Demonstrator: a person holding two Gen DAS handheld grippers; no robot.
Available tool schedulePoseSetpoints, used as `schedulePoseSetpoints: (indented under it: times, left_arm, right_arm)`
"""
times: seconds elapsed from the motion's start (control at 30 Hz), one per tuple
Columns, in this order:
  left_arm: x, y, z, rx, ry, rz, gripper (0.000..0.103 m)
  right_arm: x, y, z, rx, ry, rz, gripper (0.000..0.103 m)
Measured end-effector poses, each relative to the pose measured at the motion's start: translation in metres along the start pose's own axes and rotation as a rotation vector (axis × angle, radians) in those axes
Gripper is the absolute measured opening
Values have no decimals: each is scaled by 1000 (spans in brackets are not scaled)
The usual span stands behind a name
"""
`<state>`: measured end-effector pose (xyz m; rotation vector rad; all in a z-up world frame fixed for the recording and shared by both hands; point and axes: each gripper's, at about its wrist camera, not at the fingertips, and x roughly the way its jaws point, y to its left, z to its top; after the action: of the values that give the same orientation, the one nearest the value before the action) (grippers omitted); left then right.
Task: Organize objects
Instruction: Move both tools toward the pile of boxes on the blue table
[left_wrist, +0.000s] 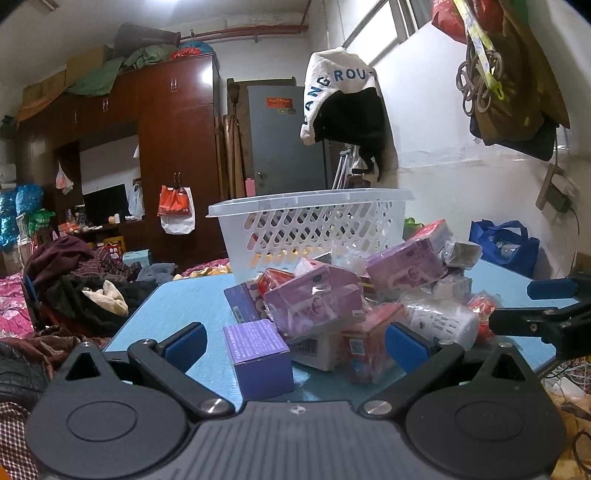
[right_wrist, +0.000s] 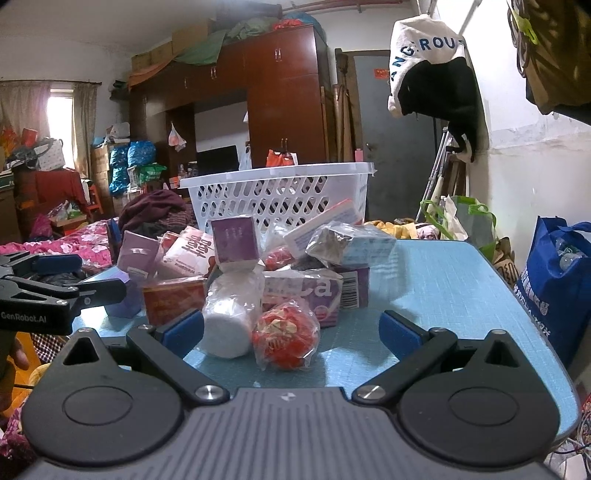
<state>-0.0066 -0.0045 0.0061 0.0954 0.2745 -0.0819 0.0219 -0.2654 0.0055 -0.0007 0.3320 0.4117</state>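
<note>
We took the white basket (left_wrist: 314, 225) as our landmark; it stood at the far side of the blue table (left_wrist: 177, 306), and every loose item lay in a heap on the table in front of it, none of them gripped.

From the left wrist we saw the left gripper (left_wrist: 295, 343) with its blue-padded fingers (left_wrist: 184, 345) spread wide and holding nothing. A purple box (left_wrist: 258, 356) sat upright between them, nearest to us and farthest from the basket, though we could not tell whether either pad touched it. Behind it, toward the basket, lay a wrapped lilac carton (left_wrist: 314, 302), a second lilac carton (left_wrist: 404, 264) higher in the heap, and a red-and-white box (left_wrist: 365, 343) just inside the right-hand finger. Only this view showed orange items (left_wrist: 280, 254) through the basket's slots.

From the right wrist we saw the right gripper (right_wrist: 291, 332), its fingers likewise well apart and empty. Between them, on the near side of the heap from the basket, lay a white wrapped roll (right_wrist: 231, 321) and, just beside it, a red bagged ball (right_wrist: 286, 334). This view alone showed a purple carton (right_wrist: 234, 240) standing up against the basket's front wall, and a blue shopping bag (right_wrist: 557, 280) off the table's right edge.

Each camera also caught the other tool: the right gripper's tips (left_wrist: 532, 314) at the right edge of the left view, and the left gripper (right_wrist: 62, 284) at the left edge of the right view, both short of the basket.
</note>
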Motion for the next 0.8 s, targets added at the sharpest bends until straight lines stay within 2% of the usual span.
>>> schedulePoseSetpoints:
  times: [0.8]
  left_arm:
    - [0,-3,0,10,-2,-9,103]
  right_arm:
    - [3,-1,-1,5,7,-28,103]
